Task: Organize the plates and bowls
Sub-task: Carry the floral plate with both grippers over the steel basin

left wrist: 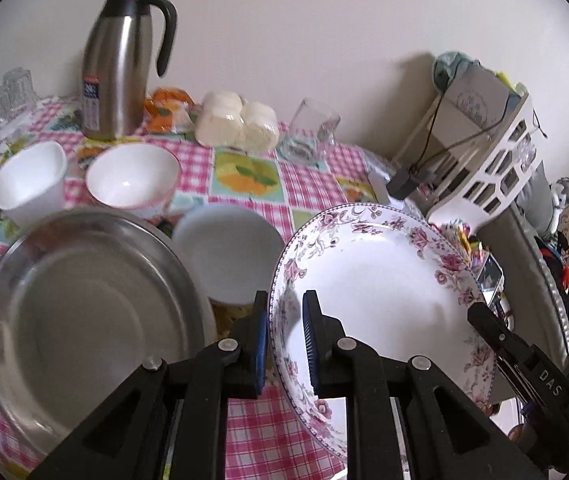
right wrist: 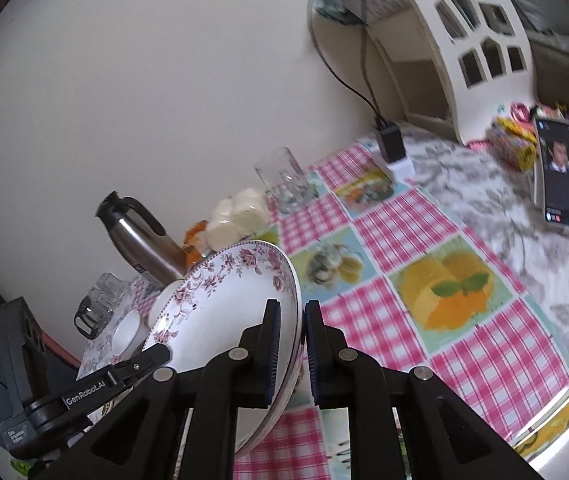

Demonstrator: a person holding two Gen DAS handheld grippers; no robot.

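A white plate with a pink flower border point(left wrist: 376, 280) hangs tilted above the pink checked tablecloth, held at two edges. My left gripper point(left wrist: 284, 344) is shut on its near left rim. My right gripper point(right wrist: 291, 352) is shut on the opposite rim of the flowered plate point(right wrist: 224, 312); its finger also shows at the plate's right edge in the left wrist view. A steel plate point(left wrist: 84, 316) lies flat at the left. Behind it stand a white cup-shaped bowl point(left wrist: 30, 184), a round white bowl point(left wrist: 132, 180), and a third white bowl point(left wrist: 228, 252) upside down.
A steel thermos jug point(left wrist: 124, 60) stands at the back against the wall, with glass tumblers point(left wrist: 312, 132), wrapped white buns point(left wrist: 238, 124) and a white lattice basket point(left wrist: 496, 160) nearby. A phone point(right wrist: 560, 172) leans at the far right beside a charger and cable point(right wrist: 390, 144).
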